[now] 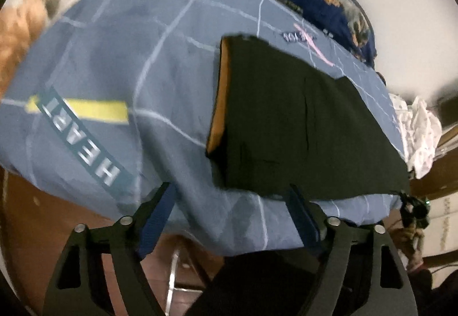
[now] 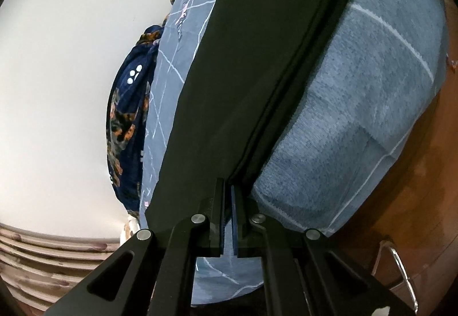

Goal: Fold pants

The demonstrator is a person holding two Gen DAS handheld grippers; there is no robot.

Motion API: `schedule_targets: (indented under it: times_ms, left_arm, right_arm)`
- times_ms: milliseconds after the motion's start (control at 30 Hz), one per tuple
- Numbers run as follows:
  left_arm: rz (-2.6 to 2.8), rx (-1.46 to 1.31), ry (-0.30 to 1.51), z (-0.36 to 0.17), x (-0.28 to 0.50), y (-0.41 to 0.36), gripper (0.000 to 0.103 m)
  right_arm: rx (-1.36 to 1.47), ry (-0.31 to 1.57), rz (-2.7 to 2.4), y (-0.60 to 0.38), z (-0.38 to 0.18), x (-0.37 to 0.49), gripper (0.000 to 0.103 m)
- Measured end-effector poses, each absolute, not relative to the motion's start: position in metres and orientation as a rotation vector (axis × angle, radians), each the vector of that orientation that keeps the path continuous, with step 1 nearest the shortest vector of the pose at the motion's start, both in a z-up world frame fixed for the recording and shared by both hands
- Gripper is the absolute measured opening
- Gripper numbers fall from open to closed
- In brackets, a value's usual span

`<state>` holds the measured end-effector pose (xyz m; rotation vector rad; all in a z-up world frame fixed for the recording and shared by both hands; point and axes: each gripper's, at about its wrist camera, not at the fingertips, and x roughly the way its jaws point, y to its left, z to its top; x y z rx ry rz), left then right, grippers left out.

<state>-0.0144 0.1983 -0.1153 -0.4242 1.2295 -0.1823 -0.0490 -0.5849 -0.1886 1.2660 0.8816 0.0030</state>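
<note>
Right gripper (image 2: 228,187): my jaws pinched, apparently on the pants (image 2: 257,58) hem at the bed's (image 2: 372,87) near edge (long axis running straight away). Left gripper (image 1: 232,196): spread, empty, nearer the orange-lined waistband.

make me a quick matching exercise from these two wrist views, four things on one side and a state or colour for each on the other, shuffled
1. left gripper
2. right gripper
3. pants
4. bedsheet

a. black, with an orange lining at one end
b. shut on the pants' edge
c. blue with pale lines and the word HEART
d. open, holding nothing

Pairs: 1-d, 2-b, 3-a, 4-c
</note>
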Motion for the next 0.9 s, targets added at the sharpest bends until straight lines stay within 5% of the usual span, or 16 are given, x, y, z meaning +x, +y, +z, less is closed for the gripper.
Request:
schedule_targets:
  times_ms: [100,300,467,800,900]
  left_arm:
    - [-0.2,-0.482,1.27,-0.129,-0.01,0.196,0.068]
    - [-0.147,-0.491,1.256,-0.128,0.0,0.198,0.019]
    - [-0.105,-0.404,1.17,-0.108,-0.002,0.193,0.005]
    - [-0.147,-0.399,1.223,-0.104,-0.001,0.189,0.007]
    - [-0.139,-0.48,1.265,-0.112,-0.005,0.193,0.019]
  right_arm:
    - [1.262,0.883,0.002,-0.585,-0.188,-0.049,0.003]
    - [1.267,0.882,0.001,-0.585,-0.187,-0.049,0.003]
    - [1.268,0.882,0.001,-0.585,-0.188,-0.048,0.003]
    - [1.276,0.877,-0.002,-0.584,-0.189,-0.048,0.003]
    - [1.275,0.877,-0.001,-0.585,-0.188,-0.048,0.003]
